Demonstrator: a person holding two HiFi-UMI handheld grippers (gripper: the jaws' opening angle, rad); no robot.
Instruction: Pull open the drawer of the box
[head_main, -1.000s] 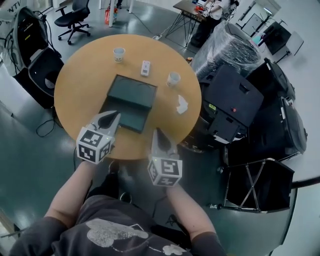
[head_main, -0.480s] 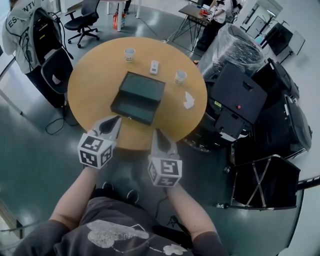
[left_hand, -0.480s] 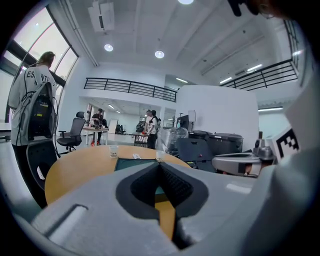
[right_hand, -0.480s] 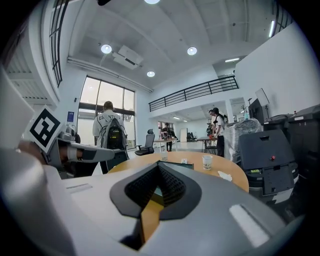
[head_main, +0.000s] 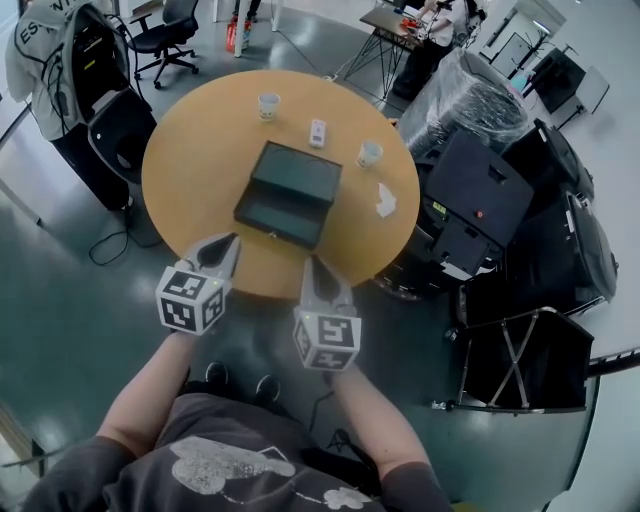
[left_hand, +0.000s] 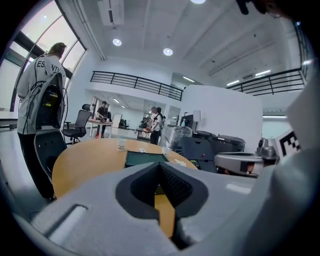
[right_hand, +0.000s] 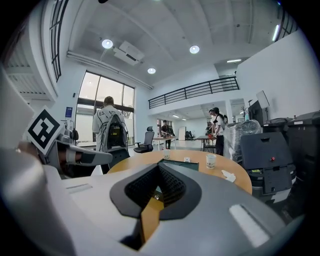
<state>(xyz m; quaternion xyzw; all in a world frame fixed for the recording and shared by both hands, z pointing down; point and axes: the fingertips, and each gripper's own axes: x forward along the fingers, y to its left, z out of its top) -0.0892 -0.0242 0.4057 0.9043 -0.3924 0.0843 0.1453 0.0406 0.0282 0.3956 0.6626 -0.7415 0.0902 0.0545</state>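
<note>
Looking down from above, we see the round wooden table (head_main: 190, 170) as the biggest thing in play, and the dark green box (head_main: 290, 185) sits flat near its middle, its long front face turned towards us. The drawer front (head_main: 280, 226) runs along that near edge. We judge the box to be rigid and fairly light, so a firm tug could drag the whole thing across the smooth tabletop rather than slide the drawer out. One gripper should probably steady the lid while the other pulls. What looks like a small knob at the middle of the drawer front would be the place to pinch, though it is too tiny to be sure of. The left gripper (head_main: 226, 243) and the right gripper (head_main: 316, 266) hang at the table's near rim, well short of the box, both clenched with nothing between their jaws. Two paper cups (head_main: 268, 104) (head_main: 369, 153), a crumpled tissue (head_main: 386, 200) and a small white item (head_main: 318, 132) lie beyond and beside the box. As for writing, we read only "ES" on a bystander's white jacket (head_main: 45, 40); the box shows no label.
</note>
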